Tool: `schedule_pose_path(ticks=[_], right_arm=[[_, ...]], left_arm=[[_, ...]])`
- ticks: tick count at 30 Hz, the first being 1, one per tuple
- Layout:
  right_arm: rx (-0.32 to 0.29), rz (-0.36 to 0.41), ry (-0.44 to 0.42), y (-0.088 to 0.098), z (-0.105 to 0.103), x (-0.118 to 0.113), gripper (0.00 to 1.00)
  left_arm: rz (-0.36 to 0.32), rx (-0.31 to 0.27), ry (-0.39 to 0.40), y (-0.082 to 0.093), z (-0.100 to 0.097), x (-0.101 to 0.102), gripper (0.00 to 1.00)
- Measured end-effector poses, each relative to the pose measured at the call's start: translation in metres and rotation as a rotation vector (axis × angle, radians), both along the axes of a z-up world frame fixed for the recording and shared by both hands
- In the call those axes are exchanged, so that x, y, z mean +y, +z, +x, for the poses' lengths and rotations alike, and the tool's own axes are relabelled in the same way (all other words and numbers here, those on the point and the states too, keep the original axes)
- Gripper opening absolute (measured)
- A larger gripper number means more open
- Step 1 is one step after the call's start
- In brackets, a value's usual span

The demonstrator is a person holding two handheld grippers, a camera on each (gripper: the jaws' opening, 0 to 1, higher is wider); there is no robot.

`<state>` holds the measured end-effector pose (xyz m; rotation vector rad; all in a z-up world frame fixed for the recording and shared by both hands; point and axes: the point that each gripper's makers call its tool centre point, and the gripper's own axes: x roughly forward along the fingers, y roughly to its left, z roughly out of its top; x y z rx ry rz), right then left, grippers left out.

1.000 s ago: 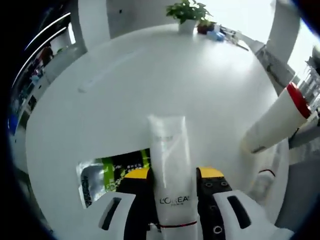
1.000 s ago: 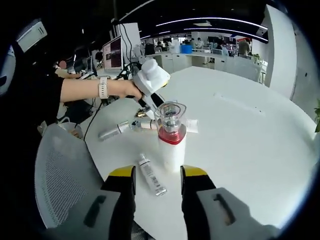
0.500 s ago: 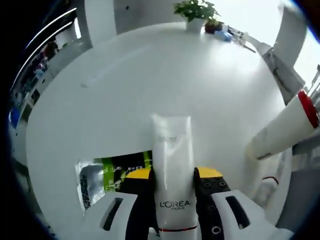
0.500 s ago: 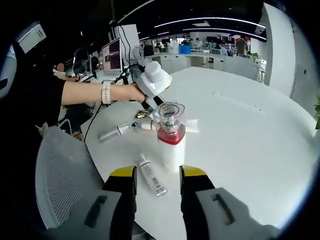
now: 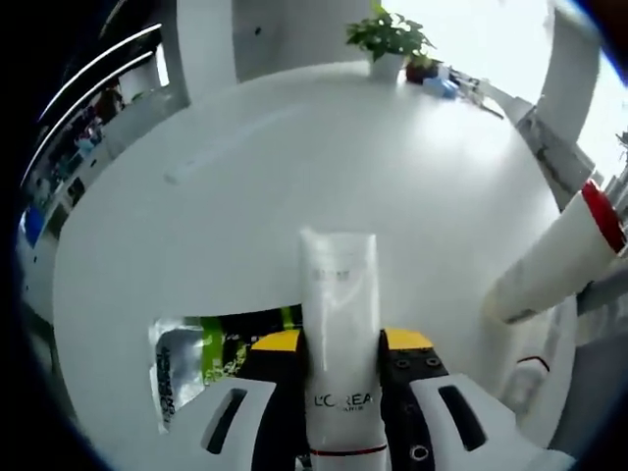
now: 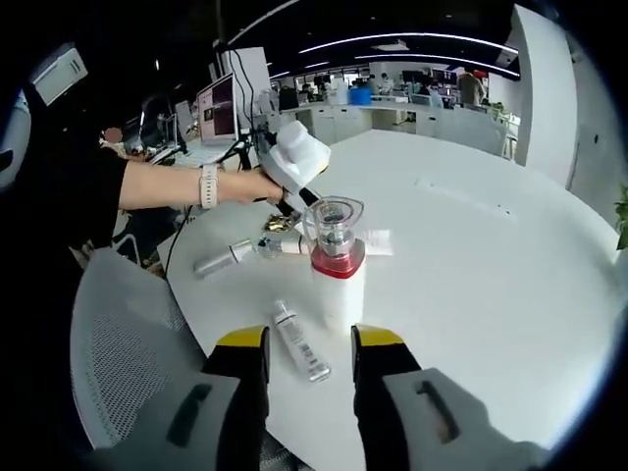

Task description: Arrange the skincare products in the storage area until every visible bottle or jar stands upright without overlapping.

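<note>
Left claw clamped on white L'Oreal tube pointing fwd over the white surface. Right claw open, red-collared bottle upright just ahead, small tube lying by its left jaw

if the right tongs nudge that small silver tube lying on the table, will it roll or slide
The small silver tube lies flat on the white table, so it would probably roll sideways if nudged. It looks thin and light, likely skidding on that glossy top. Its flat crimped end may make it swing round.
</note>
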<state>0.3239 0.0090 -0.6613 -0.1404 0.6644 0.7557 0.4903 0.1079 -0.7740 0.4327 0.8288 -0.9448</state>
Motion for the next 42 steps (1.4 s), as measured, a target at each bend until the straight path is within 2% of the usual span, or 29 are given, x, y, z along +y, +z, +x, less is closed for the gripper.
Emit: schedule_pose_path(ticks=[4, 15, 23, 42], right_arm=[[-0.002, -0.01, 0.006, 0.001, -0.001, 0.0, 0.33], [-0.007, 0.012, 0.017, 0.003, -0.004, 0.009, 0.32], [-0.018, 0.016, 0.038, 0.008, -0.005, 0.015, 0.32], [-0.02, 0.075, 0.075, 0.013, -0.01, 0.037, 0.33]], left_arm=[[-0.013, -0.014, 0.006, 0.002, -0.001, 0.005, 0.22], [-0.09, -0.002, 0.067, 0.019, -0.01, 0.023, 0.21], [-0.099, -0.028, 0.086, 0.03, -0.02, 0.039, 0.21], [-0.179, -0.077, 0.126, 0.068, -0.058, 0.058, 0.21]])
